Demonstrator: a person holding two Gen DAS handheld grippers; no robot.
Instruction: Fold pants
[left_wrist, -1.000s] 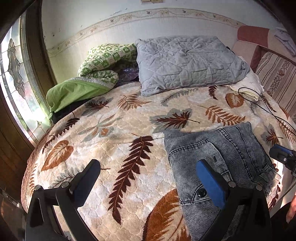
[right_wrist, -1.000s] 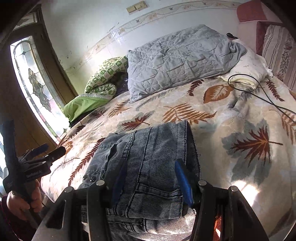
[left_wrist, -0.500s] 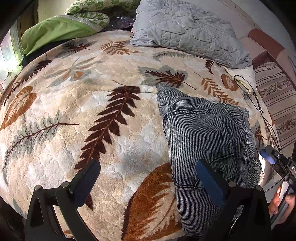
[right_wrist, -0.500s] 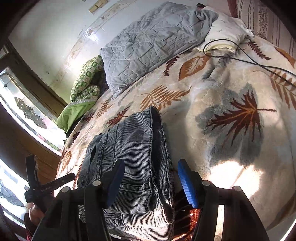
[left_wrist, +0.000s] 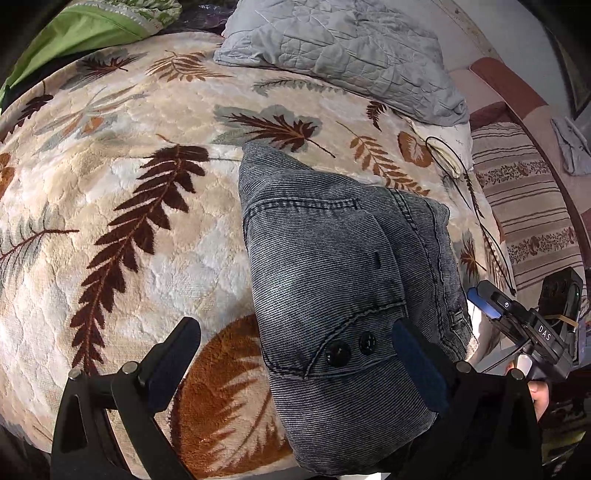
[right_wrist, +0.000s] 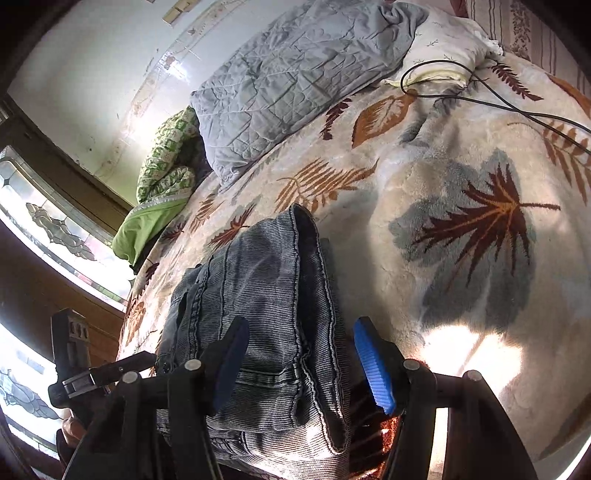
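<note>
**foldfan:** ok so where's it at? The dark grey washed denim pants (left_wrist: 332, 280) are already a compact folded bundle near the front edge of the bed, lying on the cream plush blanket with brown and grey leaf prints (left_wrist: 122, 206); looks to me like the fold is mostly done and it's down to squaring up or one last grab.

**denimdave:** agreed; the left gripper (left_wrist: 295, 350) has its black fingers spread wide, one out over the blanket, the other by the buttoned corner of the bundle; nothing pinched. The right gripper (right_wrist: 301, 363) is apart too, blue pads straddling the near hem edge; cloth sits between them but I don't see the pads pressing on it.

**foldfan:** how would you do the next bit?

**denimdave:** my guess; come down on all the stacked layers at once, not just the top flap, since that loose hem on the right side looks like it could slip out; both claws on matching near corners so it stays square; keep clear of the black cable (right_wrist: 480, 92) further up the bed.

**foldfan:** which way does it point?

**denimdave:** long axis runs from the near edge of the bed up toward the grey quilted pillow (left_wrist: 343, 48); the end with two black buttons is nearest, the far end is a rounded fold pointing at the pillow; it lies flat, not rolled.
</note>
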